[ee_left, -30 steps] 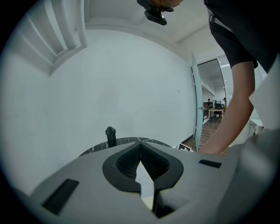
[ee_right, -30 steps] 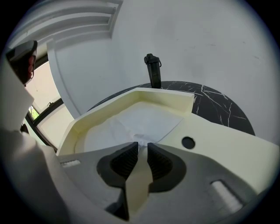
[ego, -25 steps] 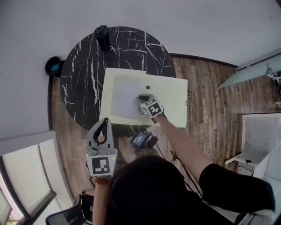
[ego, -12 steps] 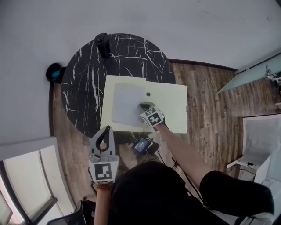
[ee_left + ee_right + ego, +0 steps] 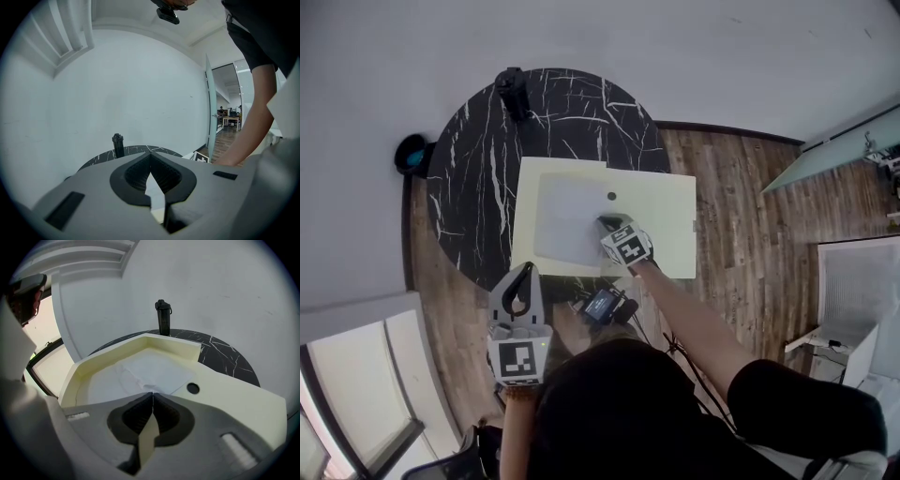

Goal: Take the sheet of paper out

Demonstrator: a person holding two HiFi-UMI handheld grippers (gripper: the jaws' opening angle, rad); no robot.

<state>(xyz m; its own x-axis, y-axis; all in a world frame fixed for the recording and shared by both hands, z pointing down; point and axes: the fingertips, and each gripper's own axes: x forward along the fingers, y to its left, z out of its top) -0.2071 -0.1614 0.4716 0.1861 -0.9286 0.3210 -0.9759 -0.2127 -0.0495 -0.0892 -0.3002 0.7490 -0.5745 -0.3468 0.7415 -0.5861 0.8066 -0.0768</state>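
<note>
Right gripper view shows the sheet of paper [image 5: 150, 371] lying flat in the sunken part of the cream tray [image 5: 234, 394], toward the tray's left side, with a soft crease running up to its near corner. The sheet has not yet left the tray, so by my reading the task is at its start: the grasp looks made, while the lift and the carry clear of the rim are left to do.

The right gripper [image 5: 152, 393] has its jaws brought together, tips meeting exactly at that near corner of the sheet. They appear to pinch the paper's edge, though how much paper lies between the pads is too fine to tell. A small round hole [image 5: 192, 388] sits in the tray's raised ledge just right of the corner.

Head view places the same sheet [image 5: 567, 230] in the tray [image 5: 666, 202], which rests on the near right part of a round black marble table [image 5: 478, 159] and overhangs its edge. The right gripper [image 5: 605, 223] reaches in from the near side.

The left gripper [image 5: 523, 272] hangs well apart, off the table's near edge. Its own view shows its jaws [image 5: 150, 154] closed tip to tip with nothing between them. A black bottle [image 5: 512, 92] stands at the table's far rim.
</note>
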